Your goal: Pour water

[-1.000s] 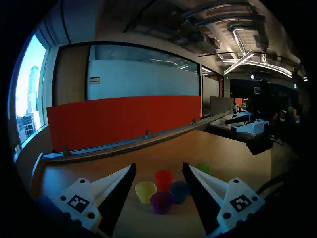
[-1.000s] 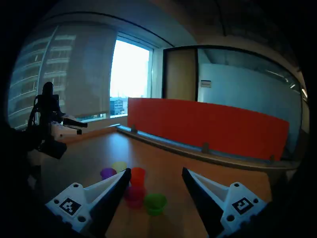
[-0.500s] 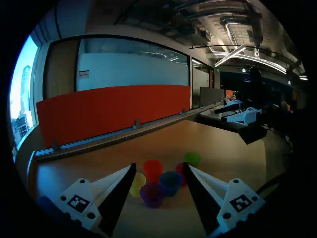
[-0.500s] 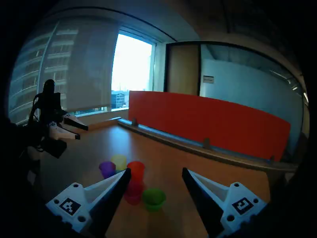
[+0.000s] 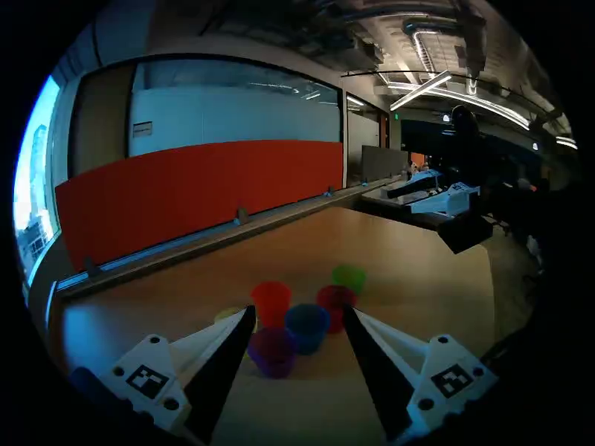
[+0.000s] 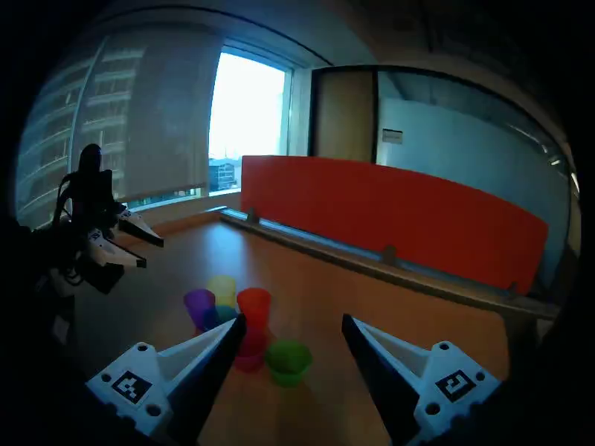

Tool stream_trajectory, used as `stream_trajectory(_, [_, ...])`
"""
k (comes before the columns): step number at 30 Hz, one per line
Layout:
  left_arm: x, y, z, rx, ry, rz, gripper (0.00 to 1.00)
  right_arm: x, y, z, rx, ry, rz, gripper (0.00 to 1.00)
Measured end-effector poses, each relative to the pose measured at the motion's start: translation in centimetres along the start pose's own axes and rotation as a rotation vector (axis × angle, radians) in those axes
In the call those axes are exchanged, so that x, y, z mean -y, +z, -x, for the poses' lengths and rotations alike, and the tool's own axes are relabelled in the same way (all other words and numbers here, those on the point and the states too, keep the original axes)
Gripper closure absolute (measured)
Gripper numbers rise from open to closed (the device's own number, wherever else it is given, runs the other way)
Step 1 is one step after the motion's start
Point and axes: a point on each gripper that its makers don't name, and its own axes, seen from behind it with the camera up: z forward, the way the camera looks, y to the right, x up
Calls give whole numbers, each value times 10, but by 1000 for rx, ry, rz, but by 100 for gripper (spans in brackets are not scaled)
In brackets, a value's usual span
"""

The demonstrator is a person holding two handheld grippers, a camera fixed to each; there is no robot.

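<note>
Task items: small tapered plastic cups, all upright, grouped tight on the desk just ahead of both grippers.
- Orange-red cup (image 5: 271, 301), blue cup (image 5: 307, 327), purple cup (image 5: 273, 351), dark red cup (image 5: 335, 303), green cup (image 5: 348, 277), yellow cup (image 6: 222, 288).
- Several appear to be touching.
- Water level cannot be made out, so source and receiver cannot be told apart.

Handling, as judged:
- Walls are taken to be thin and light, and easily squashed.
- The taper means a slip out of the pads is likely if the squeeze is weak.
- A hold at mid-wall, below the rim, with moderate squeeze is advised.
- Free sides are offered by the outer cups (green, purple). The blue cup is boxed in, so its neighbours are likely to be knocked.
- A filled cup is best kept level until it is over the receiver.

Left gripper (image 5: 297, 308): jaws spread wide, nothing pinched, cluster framed between the fingers but not touched.
Right gripper (image 6: 292, 318): jaws likewise spread and empty, with the green and dark red cups nearest.

Surroundings: light wooden desk (image 5: 416, 260), orange partition panel (image 5: 201, 186) along its far edge, bright window (image 6: 249, 126) beyond.
</note>
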Motion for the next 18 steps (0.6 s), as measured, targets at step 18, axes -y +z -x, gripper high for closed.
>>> stream_trajectory(18, [-21, 35, 55, 127, 7, 87, 14, -7, 5, 10, 37, -13, 0, 0])
